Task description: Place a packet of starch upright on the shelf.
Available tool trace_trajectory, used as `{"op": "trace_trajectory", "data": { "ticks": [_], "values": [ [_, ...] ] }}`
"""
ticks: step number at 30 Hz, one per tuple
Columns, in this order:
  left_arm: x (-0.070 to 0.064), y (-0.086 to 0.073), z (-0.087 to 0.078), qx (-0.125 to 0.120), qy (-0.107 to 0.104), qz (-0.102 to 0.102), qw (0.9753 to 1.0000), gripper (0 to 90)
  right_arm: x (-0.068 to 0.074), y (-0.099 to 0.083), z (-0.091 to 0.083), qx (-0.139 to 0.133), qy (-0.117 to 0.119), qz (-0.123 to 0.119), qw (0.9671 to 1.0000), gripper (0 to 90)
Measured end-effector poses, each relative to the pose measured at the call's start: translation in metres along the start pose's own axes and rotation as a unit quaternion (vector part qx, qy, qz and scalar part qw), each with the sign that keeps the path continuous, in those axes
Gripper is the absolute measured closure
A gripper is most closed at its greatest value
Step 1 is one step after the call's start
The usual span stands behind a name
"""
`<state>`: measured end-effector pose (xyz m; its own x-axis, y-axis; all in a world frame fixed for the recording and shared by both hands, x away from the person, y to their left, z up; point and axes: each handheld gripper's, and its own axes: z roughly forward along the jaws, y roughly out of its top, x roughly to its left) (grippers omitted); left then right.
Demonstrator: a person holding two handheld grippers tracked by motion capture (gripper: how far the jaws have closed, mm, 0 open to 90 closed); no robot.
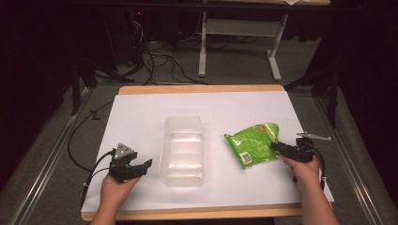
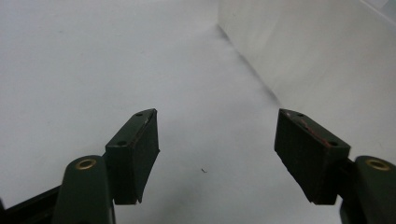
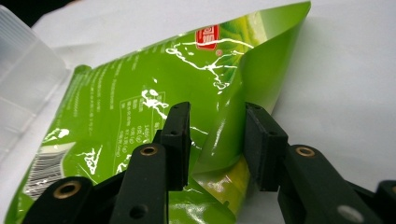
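Note:
A green snack bag (image 1: 251, 143) lies on the white sheet right of centre, its right edge folded upward. My right gripper (image 1: 275, 146) meets that edge from the right. In the right gripper view the two jaws (image 3: 217, 135) press a crumpled fold of the bag (image 3: 130, 93) between them. A clear plastic container (image 1: 184, 150) stands empty in the middle of the sheet. My left gripper (image 1: 143, 166) rests left of it near the front edge, open, with nothing between its jaws (image 2: 217, 140). The container's wall (image 2: 317, 60) rises at the right of the left gripper view.
A white sheet (image 1: 141, 112) covers most of the wooden table. A small grey metal piece (image 1: 313, 136) lies at the sheet's right edge behind my right hand. Cables and a table frame (image 1: 239, 42) sit on the floor beyond.

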<state>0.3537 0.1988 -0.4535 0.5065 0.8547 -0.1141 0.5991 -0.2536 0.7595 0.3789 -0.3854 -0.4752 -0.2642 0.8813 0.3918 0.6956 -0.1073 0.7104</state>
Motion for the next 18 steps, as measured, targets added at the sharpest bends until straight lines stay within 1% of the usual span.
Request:
{"op": "trace_trajectory", "data": {
  "ticks": [1, 3, 4, 7, 10, 18],
  "values": [
    [0.0002, 0.0, -0.0004, 0.0, 0.0, 0.0, 1.0, 31.1, 0.0022, -0.0002, 0.0017, 0.0, -0.022, -0.002, 0.9998, 59.4],
    [0.0001, 0.0, -0.0009, -0.002, -0.001, 0.0, 1.0, 31.0, 0.002, -0.0012, 0.0033, 0.005, -0.032, -0.005, 0.9995, 57.5],
    [0.0001, -0.0001, -0.001, -0.002, -0.001, 0.0, 1.0, 31.0, 0.001, -0.0016, 0.0037, 0.007, -0.035, -0.002, 0.9994, 55.9],
    [-0.0001, -0.0001, -0.0009, 0.0, -0.001, 0.001, 1.0, 31.0, -0.0012, -0.0021, 0.0038, 0.007, -0.031, 0.006, 0.9995, 56.4],
    [-0.0002, -0.0001, -0.0003, 0.0, -0.003, 0.0, 1.0, 31.1, -0.0041, -0.0029, 0.0033, 0.007, -0.026, 0.012, 0.9996, 60.2],
    [-0.0003, 0.0001, 0.0004, 0.001, -0.004, -0.001, 1.0, 31.1, -0.0069, -0.0036, 0.0038, 0.007, -0.021, 0.017, 0.9996, 65.9]
  ]
}}
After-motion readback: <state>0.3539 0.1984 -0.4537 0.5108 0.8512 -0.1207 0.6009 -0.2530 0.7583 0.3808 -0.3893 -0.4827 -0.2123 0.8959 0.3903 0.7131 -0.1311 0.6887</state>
